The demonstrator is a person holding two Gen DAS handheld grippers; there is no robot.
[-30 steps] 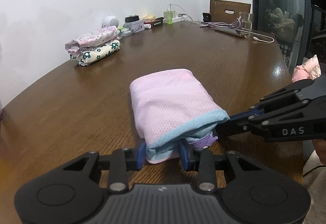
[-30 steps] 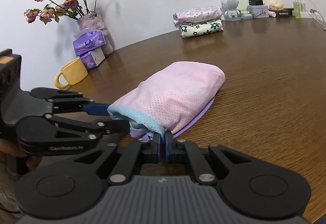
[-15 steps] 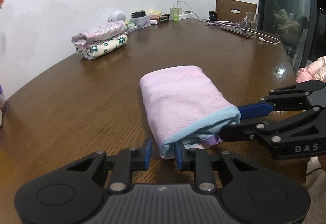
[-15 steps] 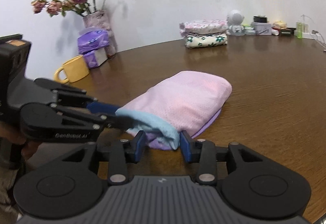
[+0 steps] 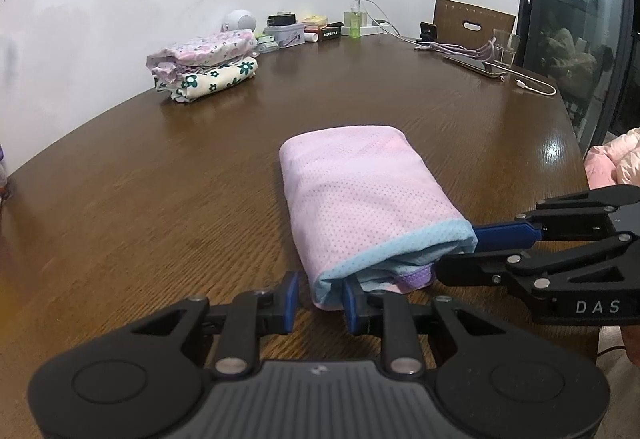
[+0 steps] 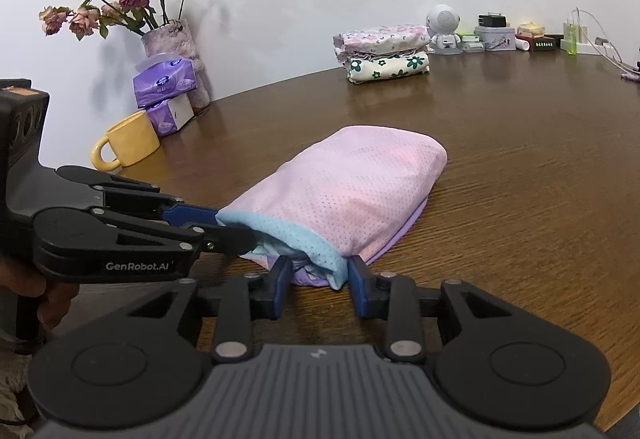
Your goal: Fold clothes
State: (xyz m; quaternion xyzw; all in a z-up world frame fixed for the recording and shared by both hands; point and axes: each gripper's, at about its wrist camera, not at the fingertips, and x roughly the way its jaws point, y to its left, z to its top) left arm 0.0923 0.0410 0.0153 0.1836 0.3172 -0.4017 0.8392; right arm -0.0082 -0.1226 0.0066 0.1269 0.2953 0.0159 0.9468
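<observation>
Plainly readable writing first: "GenRobot.AI" is printed on the side of the left gripper (image 6: 236,229), seen from the right wrist camera, and "DAS" on the right gripper (image 5: 460,251), seen from the left wrist camera.

Both sets of fingers are spread apart and grasp nothing. The folded pink garment (image 5: 360,195) lies on the tabletop (image 5: 160,175) directly ahead of both; its near blue-edged corner sits between the left gripper's blue fingers (image 5: 289,301), apparently just touching the right one, and its purple-lined end lies between the right gripper's fingers (image 6: 282,281) as well.

Left of the right fingers and farther off stand a yellow mug (image 6: 128,145), purple tissue packs (image 6: 164,83) and a vase of dried roses (image 6: 176,39). Far ahead, near the wall, rests a stack of folded floral clothes (image 6: 384,53), then a small white robot figure (image 6: 443,29), tins and a green bottle (image 6: 570,37); their labels are too small to read. To the right of the left fingers, well apart, lie a phone (image 5: 474,64) and white cables (image 5: 532,83) by a dark window.
</observation>
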